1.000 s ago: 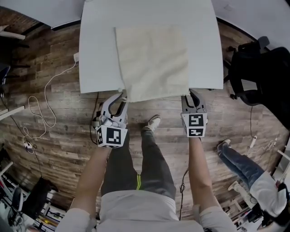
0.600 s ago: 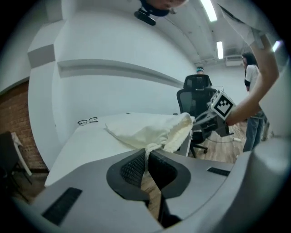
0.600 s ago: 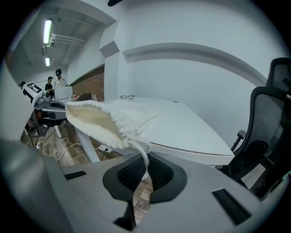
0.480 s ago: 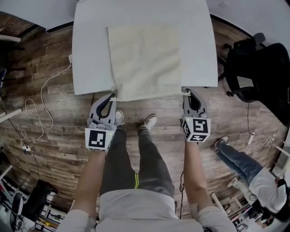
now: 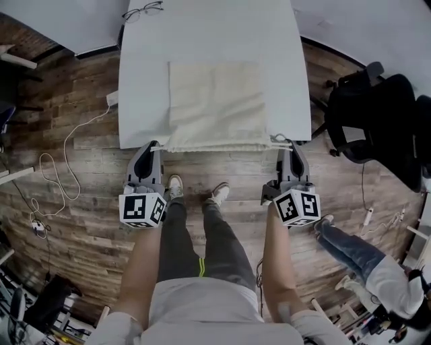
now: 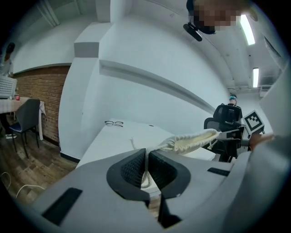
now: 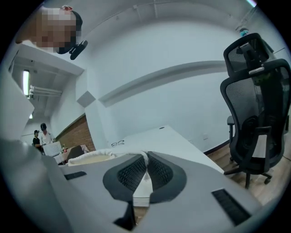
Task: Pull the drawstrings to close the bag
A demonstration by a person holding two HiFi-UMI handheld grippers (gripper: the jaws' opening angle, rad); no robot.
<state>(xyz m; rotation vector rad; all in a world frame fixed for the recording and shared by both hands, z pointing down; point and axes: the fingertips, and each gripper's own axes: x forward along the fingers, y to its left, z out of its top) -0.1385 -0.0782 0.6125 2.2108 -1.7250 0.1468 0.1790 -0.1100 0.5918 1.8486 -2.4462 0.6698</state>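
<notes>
From where I stand the white table (image 5: 141, 81) takes up most of the scene, with the cream cloth bag (image 5: 215, 94) lying flat on it and its open end toward the person, at the near edge. That end is what has changed. A second ago it hung smooth and wide over the table's lip; now the bag's mouth (image 5: 217, 144) is bunched into a narrow ruffled band running straight between the two tools. The left tool (image 5: 152, 149) has swung outward to the left and drawn back, and the right tool (image 5: 289, 145) has drawn back as well, so they sit farther apart than before. Both were still partly open a moment ago and are now clamped tight: the left pads pinch the left drawstring (image 6: 146, 167), which runs up from them to the gathered cloth, and the right pads pinch the right drawstring (image 7: 145, 157) the same way. So I'd say the pull is well under way and the cinching has begun. From this height I can't quite tell whether the mouth is fully shut or still gapes a little in the middle. A pair of glasses (image 5: 142, 11) lies at the table's far end, well clear of the work.
</notes>
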